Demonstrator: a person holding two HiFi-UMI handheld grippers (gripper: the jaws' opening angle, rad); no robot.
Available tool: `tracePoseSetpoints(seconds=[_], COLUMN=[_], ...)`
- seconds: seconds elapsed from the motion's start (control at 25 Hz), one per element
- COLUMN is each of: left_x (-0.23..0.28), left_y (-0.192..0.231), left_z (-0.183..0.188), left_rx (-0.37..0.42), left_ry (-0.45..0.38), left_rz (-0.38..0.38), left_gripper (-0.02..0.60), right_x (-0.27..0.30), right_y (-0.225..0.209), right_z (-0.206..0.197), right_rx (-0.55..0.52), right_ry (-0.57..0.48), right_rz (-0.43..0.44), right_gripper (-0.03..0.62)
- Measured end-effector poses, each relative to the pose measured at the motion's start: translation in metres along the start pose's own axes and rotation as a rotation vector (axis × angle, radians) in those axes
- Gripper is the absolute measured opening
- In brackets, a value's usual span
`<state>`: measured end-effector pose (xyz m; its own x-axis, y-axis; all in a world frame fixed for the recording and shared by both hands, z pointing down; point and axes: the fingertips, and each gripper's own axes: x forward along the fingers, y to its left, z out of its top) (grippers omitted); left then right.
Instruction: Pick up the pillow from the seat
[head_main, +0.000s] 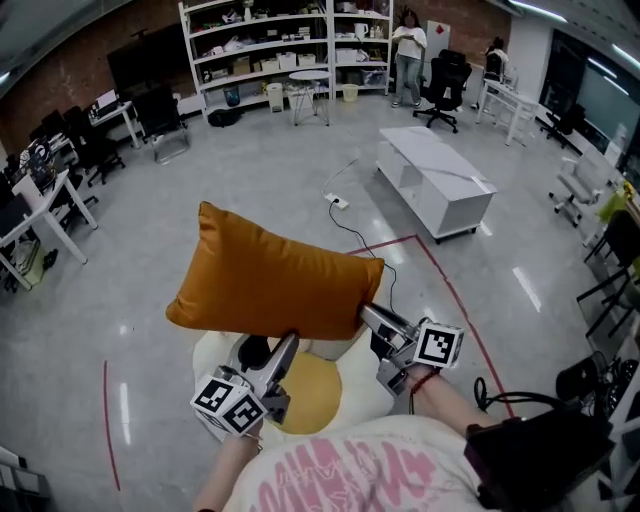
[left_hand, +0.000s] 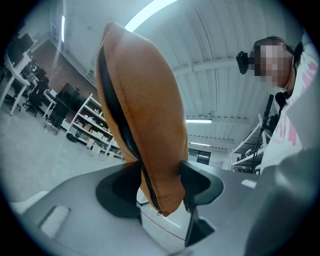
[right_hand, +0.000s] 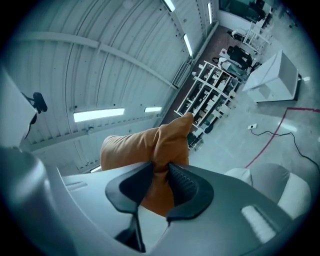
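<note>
**Inspector:** Report the nearest items first.

**Operator:** The person's printed shirt (head_main: 350, 470) filled the lower edge of the head view. Both hands were raised in front of it, each carrying tongs with a marker cube.

**Inspector:** State of the left tongs (head_main: 287, 348)?

**Operator:** Clenched on the pillow (head_main: 270, 285). The left gripper view showed both pads pressed against the orange fabric near one corner. The zip seam (left_hand: 120, 125) ran down between them.

**Inspector:** State of the right tongs (head_main: 368, 318)?

**Operator:** Also clenched on the pillow. The right gripper view showed the fabric bunched tight between the ribbed pads.

**Inspector:** Position of the pillow?

**Operator:** In the air, held by its lower edge at two points, one set of tongs toward each end. It stood above the seat (head_main: 215, 352). The seat was round and white with a yellow cushion (head_main: 312, 392).

**Inspector:** Items beyond the seat?

**Operator:** A red line (head_main: 440, 265) and a black cable (head_main: 350, 228) lay on the grey floor (head_main: 150, 230). A white cabinet (head_main: 435, 175) stood farther out. Shelves (head_main: 290, 40) lined the far wall, with an office chair (head_main: 442, 85) and a standing person (head_main: 408, 55) near them.
</note>
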<state>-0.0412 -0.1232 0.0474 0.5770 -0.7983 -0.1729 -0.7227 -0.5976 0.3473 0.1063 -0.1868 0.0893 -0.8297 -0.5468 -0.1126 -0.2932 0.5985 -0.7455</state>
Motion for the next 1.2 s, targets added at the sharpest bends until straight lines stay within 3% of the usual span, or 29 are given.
tracePoseSetpoints(seconds=[0.32,0.44,0.76,1.2], left_x=[0.002,-0.015,-0.05,-0.066], left_y=[-0.04,-0.045,-0.061,-0.058], left_z=[0.082,0.106,0.149,0.151], left_rx=[0.176,0.231,0.279,0.344], left_ry=[-0.097,-0.13,-0.173,-0.06], left_rz=[-0.075,-0.106,-0.147,-0.146], left_gripper=[0.252,0.255,0.258,0.262], right_x=[0.006,0.014,0.018,0.02], right_y=[0.073,0.105,0.169,0.202], right_z=[0.055,0.056,0.058,0.059], right_rx=[-0.161,-0.219,-0.287,-0.429], right_ry=[-0.095,-0.125,-0.173,-0.177], right_rz=[0.118,0.162,0.228,0.239], right_gripper=[0.098,0.101,0.107,0.12])
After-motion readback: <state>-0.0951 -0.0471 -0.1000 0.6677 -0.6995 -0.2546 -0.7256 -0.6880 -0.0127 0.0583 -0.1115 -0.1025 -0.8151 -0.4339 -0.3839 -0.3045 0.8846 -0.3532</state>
